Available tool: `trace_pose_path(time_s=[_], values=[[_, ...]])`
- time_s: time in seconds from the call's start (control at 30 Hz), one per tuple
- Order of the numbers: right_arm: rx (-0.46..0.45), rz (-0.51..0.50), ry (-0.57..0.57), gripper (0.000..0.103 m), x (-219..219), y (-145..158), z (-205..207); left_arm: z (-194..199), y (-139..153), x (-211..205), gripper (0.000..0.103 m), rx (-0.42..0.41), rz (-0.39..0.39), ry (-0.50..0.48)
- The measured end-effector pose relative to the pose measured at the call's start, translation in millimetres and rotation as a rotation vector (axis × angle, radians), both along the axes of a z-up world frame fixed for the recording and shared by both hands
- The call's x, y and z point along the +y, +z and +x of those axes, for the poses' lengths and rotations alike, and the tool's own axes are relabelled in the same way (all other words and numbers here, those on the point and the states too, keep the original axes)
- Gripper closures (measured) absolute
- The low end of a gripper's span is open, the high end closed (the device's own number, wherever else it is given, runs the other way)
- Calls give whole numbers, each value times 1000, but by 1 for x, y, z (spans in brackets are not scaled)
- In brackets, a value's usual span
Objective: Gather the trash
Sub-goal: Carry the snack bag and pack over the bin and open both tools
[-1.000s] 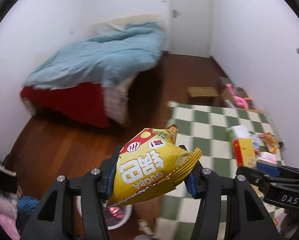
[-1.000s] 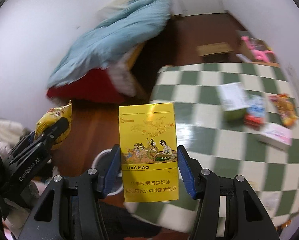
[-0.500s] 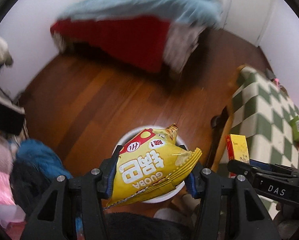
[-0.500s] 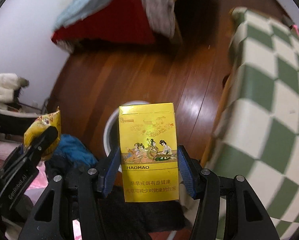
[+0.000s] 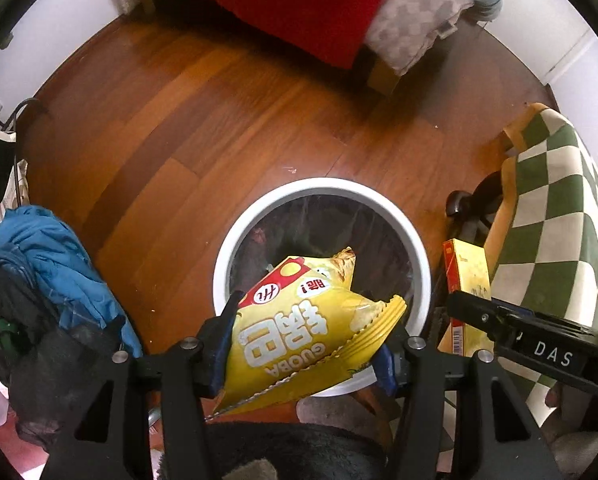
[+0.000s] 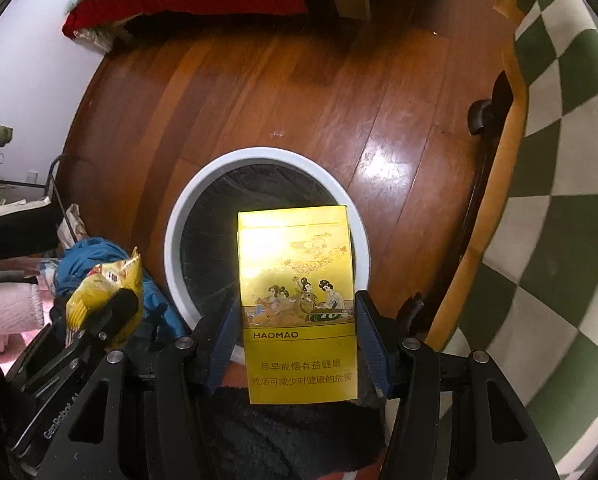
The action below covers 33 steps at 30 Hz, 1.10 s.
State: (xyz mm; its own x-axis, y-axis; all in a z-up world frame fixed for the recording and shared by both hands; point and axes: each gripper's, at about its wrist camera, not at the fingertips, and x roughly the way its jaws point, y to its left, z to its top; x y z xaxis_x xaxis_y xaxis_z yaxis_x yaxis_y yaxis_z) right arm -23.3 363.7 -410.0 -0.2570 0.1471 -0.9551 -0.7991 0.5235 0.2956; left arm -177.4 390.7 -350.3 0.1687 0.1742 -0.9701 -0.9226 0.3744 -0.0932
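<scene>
The left gripper (image 5: 303, 344) points steeply down with a yellow snack bag (image 5: 311, 328) between its jaws. The jaws are opening at this moment; the crumpled bag still sits wedged between the blue pads, so I judge it on the point of being let go rather than already free. It hangs just ahead of the jaws over the near part of the white-rimmed bin (image 5: 323, 192), whose dark liner shows beyond the bag's top corner. Holding it there makes sense: once released, a light bag should fall straight into the opening instead of onto the wooden floor (image 5: 203, 120).

To the right, the right gripper (image 6: 295, 340) has its jaws clamped on the two narrow sides of a yellow cigarette pack (image 6: 295, 304), which stands upright between them with its printed face to the camera. The pack's upper half reaches ahead of the jaws and covers the near right of the same bin (image 6: 267, 160), so it too seems lined up for a drop. Gripping it by the edges keeps the stiff box from twisting.

Right of those jaws, the checked cloth of the bench (image 6: 559, 160) hangs close by.
</scene>
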Motion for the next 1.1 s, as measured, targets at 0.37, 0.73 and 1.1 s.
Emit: trace_pose_path(time_s=[0.37,0.73,1.1], values=[[3,2,45,3,5,-10,-2,-19,16,5,3,53,63,72],[-152,68,119,1,-22,51,-8,-32,52,-17,3,68,151,84],[-219,130,129,1,-65,113,-17,-44,94,-51,3,42,211,74]])
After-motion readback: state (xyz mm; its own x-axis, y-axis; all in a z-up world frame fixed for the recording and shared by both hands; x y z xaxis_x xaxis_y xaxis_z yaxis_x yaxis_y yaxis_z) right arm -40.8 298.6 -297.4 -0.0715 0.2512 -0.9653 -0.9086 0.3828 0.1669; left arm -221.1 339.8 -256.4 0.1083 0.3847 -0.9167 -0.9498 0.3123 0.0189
